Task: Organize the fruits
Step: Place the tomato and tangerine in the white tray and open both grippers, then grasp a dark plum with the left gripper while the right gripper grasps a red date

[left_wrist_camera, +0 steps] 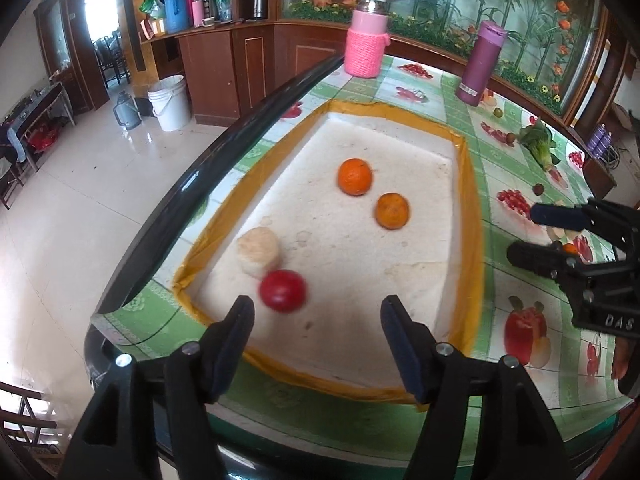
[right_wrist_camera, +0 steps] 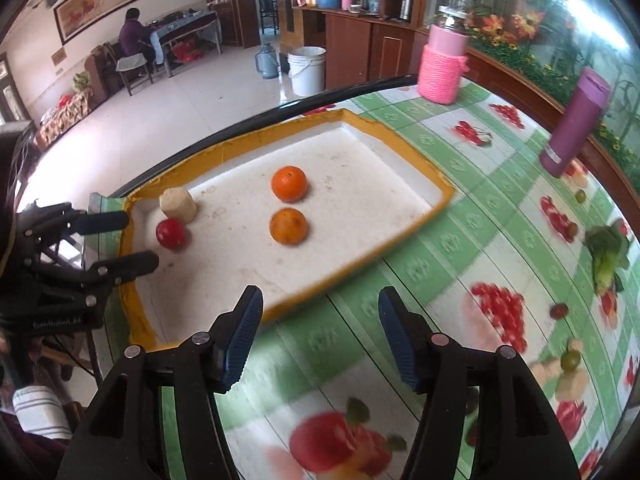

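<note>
A white foam tray with a yellow taped rim [left_wrist_camera: 466,216] [right_wrist_camera: 404,152] lies on the fruit-print tablecloth. In it lie two oranges [left_wrist_camera: 355,176] [left_wrist_camera: 392,211], a red round fruit [left_wrist_camera: 283,290] [right_wrist_camera: 171,233] and a beige cylinder-shaped piece [left_wrist_camera: 258,251] [right_wrist_camera: 178,204]. My left gripper [left_wrist_camera: 316,316] is open and empty at the tray's near edge, close to the red fruit. My right gripper [right_wrist_camera: 320,312] is open and empty over the cloth just outside the tray. It also shows in the left wrist view [left_wrist_camera: 528,232]. A leafy green vegetable [right_wrist_camera: 608,254] lies on the cloth to the right.
A pink knit-covered jar [left_wrist_camera: 366,36] and a purple bottle [left_wrist_camera: 480,62] stand at the table's far side. Small dark and green fruits [right_wrist_camera: 570,360] lie on the cloth at right. The table's black edge [left_wrist_camera: 224,148] runs along the left, with floor and a white bucket [left_wrist_camera: 170,102] beyond.
</note>
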`<move>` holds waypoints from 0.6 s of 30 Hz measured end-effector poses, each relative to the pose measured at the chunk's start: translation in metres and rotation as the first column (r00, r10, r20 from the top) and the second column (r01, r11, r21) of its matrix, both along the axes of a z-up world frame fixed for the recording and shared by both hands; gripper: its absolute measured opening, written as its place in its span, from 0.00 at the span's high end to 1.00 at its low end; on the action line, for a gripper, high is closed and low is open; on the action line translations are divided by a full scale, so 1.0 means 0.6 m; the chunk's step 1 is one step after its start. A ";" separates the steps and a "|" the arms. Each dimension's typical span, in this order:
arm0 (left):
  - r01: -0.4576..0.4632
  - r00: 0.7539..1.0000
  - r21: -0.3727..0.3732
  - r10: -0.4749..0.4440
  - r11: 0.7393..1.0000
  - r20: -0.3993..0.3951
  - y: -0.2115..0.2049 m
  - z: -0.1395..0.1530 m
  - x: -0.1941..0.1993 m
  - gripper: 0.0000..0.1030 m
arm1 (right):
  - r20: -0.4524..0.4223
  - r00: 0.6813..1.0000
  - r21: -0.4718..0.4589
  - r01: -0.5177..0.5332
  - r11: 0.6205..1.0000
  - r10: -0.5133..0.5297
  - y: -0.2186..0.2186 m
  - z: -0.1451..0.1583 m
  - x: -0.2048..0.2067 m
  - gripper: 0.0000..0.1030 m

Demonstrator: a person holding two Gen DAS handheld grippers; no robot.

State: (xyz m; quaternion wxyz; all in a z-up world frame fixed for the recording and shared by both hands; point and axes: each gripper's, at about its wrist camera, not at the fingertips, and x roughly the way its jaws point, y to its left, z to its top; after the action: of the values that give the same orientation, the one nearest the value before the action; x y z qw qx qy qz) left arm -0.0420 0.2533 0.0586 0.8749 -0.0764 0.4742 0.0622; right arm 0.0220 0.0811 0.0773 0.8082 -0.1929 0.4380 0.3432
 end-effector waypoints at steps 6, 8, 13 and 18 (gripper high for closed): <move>0.073 0.996 0.024 -0.074 0.997 0.043 -0.084 0.025 0.011 0.22 | 0.027 0.993 0.008 0.111 0.994 -0.111 -0.100 0.009 -0.022 0.29; 0.109 0.992 0.038 -0.111 0.993 0.053 -0.117 0.033 0.016 0.20 | 0.037 0.987 0.007 0.155 0.988 -0.155 -0.139 0.012 -0.029 0.28; 0.196 0.978 0.059 -0.199 0.979 0.058 -0.201 0.042 0.026 0.13 | 0.033 0.964 0.010 0.264 0.964 -0.264 -0.243 0.012 -0.047 0.28; 0.277 0.959 0.075 -0.281 0.958 0.039 -0.281 0.040 0.032 0.11 | 0.019 0.927 -0.003 0.376 0.927 -0.376 -0.357 0.002 -0.066 0.28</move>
State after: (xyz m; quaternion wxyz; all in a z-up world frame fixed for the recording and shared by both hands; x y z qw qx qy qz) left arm -0.0226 0.0849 0.0829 0.8884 0.0200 0.4562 -0.0473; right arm -0.0173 -0.1330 0.0786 0.8622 -0.1111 0.4608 0.1790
